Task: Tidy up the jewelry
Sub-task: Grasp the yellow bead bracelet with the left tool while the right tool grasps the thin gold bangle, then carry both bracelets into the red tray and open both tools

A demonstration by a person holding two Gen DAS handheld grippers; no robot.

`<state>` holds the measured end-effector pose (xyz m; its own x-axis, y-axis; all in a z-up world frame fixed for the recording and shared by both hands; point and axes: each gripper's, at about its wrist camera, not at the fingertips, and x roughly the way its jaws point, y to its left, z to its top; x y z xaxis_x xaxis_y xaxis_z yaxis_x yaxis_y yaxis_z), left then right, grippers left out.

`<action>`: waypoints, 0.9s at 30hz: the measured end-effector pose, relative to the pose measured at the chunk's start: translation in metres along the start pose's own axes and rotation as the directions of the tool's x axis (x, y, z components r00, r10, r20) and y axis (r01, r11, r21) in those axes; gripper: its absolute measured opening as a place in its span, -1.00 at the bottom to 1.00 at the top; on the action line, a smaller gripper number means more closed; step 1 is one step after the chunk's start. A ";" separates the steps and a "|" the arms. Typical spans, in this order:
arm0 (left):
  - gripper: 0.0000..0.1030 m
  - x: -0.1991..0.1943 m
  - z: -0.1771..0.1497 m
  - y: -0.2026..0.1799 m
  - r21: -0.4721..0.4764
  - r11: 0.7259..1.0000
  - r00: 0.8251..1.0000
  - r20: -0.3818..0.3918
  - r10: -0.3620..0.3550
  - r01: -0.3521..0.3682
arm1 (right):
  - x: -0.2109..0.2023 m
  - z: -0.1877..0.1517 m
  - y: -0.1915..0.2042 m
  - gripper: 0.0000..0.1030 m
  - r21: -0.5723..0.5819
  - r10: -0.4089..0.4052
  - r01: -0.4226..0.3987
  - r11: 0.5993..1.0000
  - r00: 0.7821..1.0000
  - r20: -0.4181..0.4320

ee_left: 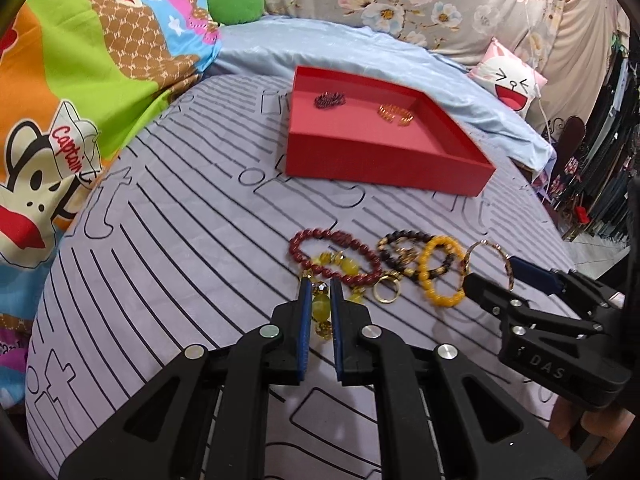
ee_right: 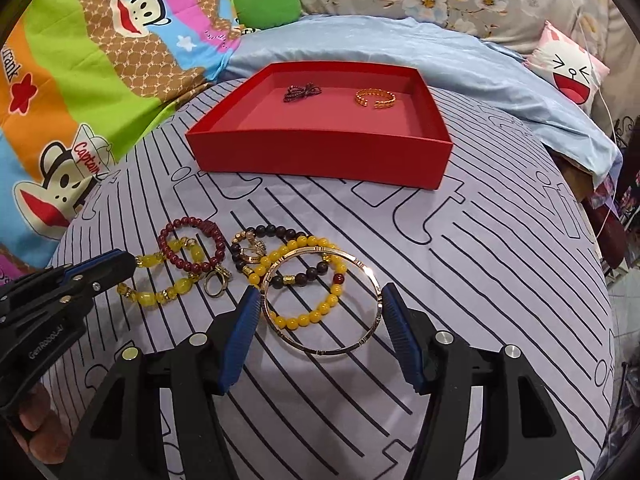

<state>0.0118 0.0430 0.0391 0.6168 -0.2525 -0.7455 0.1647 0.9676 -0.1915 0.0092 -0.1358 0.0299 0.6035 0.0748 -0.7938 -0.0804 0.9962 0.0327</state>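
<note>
Starting at the left, your left hand-held gripper (ee_left: 320, 286) is narrowed almost together around the chunky translucent yellow stone bracelet (ee_right: 160, 280), with a bead sitting between the blue pads; whether it is truly clamped I cannot tell. That piece looks heavy for its size and loosely strung, so it will sag and swing; take it on a big bead, not on the small gold spacers. Just beside it lies the dark red round-bead bracelet (ee_right: 192, 246), overlapping the yellow stones, so expect it to drag along. Next come a small gold ring (ee_right: 216, 284), the black-bead bracelet with gold charms (ee_right: 256, 248) and the yellow-orange bead bracelet (ee_right: 316, 308), all touching in one tangle on the striped grey bed sheet (ee_right: 460, 280).

Your right hand-held gripper (ee_right: 320, 312) is spread wide, its pads flanking the thin rigid gold bangle (ee_right: 372, 308), which lies over the orange beads. It is stiff, light and slick; pinch across the band itself, since squeezing the hoop from outside may make it spring free.

Beyond, the shallow red cardboard box (ee_right: 320, 152) already holds a dark braided piece (ee_right: 300, 92) and a gold chain-link cuff (ee_right: 376, 99).
</note>
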 end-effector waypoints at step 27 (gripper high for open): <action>-0.83 -0.034 0.126 -0.024 0.068 0.993 0.984 0.142 -0.107 0.098 | -0.021 0.087 -0.053 0.16 0.099 0.042 -0.051 0.994 0.995 0.090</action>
<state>0.0836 0.0277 0.1494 0.6988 -0.3526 -0.6224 0.2764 0.9356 -0.2197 0.0704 -0.1864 0.0976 0.6682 0.1201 -0.7342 -0.0318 0.9906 0.1330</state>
